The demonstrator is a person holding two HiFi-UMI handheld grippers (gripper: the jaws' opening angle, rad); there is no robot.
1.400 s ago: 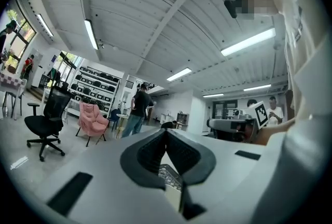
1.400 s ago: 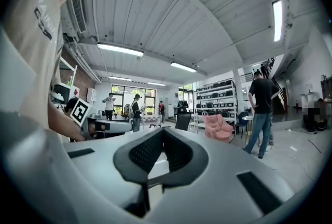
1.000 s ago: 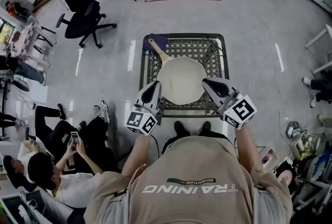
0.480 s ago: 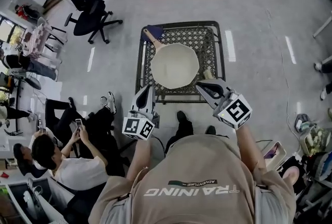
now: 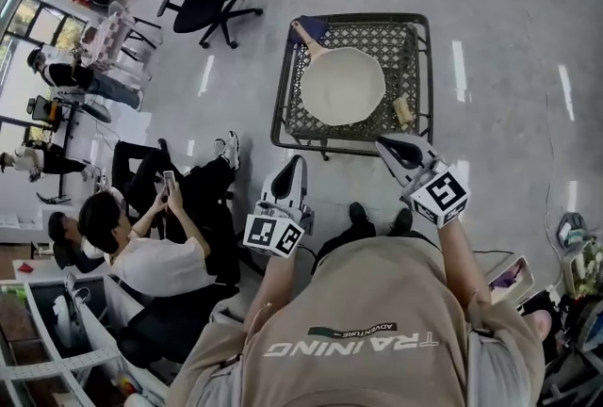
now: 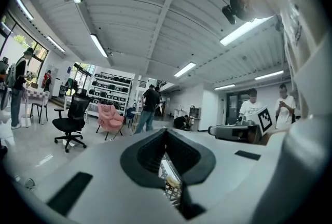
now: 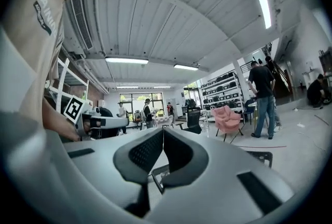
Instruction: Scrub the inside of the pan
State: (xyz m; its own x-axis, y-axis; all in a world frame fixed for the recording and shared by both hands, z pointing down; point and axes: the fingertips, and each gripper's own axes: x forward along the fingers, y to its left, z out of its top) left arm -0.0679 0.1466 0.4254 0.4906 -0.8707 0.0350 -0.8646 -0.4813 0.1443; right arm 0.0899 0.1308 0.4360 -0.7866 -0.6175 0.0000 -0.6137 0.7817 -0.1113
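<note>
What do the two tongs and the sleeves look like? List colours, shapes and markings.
Left tongs and right tongs: light grey shells that taper to a point, with black textured pads inside. Each carries a white cube printed with black square markers. The person wears a tan short-sleeved T-shirt with white lettering.

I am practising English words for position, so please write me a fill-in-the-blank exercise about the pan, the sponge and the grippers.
1. The pan rests on a ____.
2. In the head view, the sponge lies to the pan's ____.
3. In that view, the handle points up and to the ____.
4. The right gripper is shut and holds ____.

Missing words: table; right; left; nothing.
</note>
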